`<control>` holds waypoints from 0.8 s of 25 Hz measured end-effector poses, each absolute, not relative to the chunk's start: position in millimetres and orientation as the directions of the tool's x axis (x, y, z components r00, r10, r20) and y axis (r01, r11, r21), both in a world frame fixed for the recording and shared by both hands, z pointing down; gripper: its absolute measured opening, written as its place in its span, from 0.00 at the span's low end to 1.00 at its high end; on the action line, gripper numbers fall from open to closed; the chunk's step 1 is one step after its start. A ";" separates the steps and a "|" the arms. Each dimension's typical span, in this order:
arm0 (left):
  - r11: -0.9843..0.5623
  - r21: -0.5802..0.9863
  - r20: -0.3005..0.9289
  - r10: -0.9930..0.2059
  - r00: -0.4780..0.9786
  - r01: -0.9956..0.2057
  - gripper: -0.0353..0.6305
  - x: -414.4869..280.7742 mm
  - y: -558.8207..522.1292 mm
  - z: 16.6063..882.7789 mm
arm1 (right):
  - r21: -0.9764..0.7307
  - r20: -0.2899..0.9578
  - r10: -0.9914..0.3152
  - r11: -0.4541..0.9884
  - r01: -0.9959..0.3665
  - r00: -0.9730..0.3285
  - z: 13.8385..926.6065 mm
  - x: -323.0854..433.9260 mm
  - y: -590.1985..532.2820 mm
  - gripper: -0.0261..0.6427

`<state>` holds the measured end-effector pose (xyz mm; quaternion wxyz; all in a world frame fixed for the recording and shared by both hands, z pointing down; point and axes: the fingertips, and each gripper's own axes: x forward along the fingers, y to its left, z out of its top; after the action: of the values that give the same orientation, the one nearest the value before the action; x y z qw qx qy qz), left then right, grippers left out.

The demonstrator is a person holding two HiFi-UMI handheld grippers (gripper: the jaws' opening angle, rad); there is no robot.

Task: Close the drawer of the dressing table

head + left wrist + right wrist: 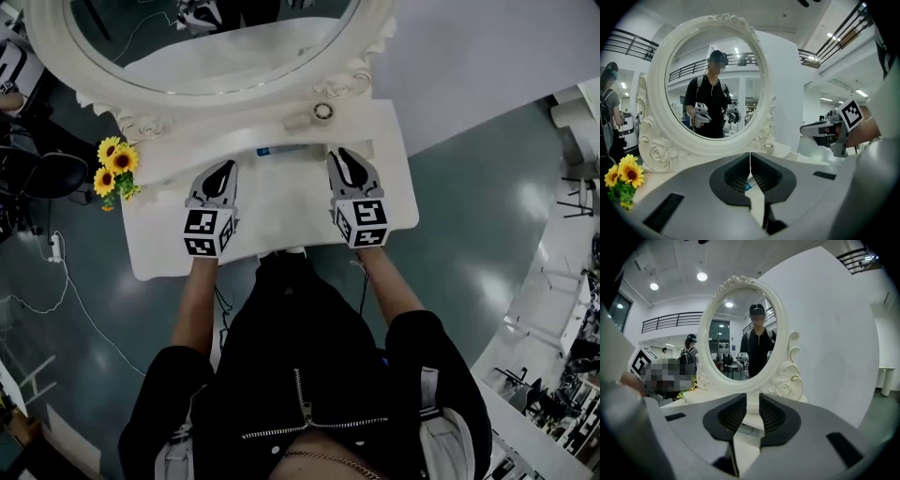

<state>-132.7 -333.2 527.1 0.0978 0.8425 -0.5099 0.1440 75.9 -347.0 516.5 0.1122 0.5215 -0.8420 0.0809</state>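
White open drawer [305, 151] just ahead, long axis along the surface's [281, 220] rear edge. Left gripper [225, 169] fingers together; right gripper [343, 156] fingers apart, empty, nearer.

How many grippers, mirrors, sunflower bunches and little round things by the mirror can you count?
Grippers: 2 (left gripper, right gripper)
Mirrors: 1
Sunflower bunches: 1
Little round things: 1
Total: 5
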 end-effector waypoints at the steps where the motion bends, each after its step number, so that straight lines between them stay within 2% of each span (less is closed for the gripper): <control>1: -0.468 0.020 0.346 -0.826 0.445 -0.884 0.09 -130.7 -333.3 528.9 | -0.021 0.279 -0.861 0.437 -0.899 -0.425 519.0 78.0 -344.8 0.17; 5: -0.484 0.025 0.350 -0.816 0.461 -0.875 0.09 -125.1 -334.8 531.9 | -0.021 0.303 -0.865 0.413 -0.911 -0.399 530.5 88.4 -337.7 0.25; 20: -0.473 0.038 0.400 -0.800 0.447 -0.880 0.09 -134.8 -328.7 551.8 | -0.078 0.552 -0.792 0.262 -0.962 -0.261 650.7 151.9 -328.5 0.27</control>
<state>-134.8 -328.7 551.8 0.1206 0.8420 -0.4989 0.1658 151.9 -328.5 650.7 0.2068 0.5716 -0.7671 0.2052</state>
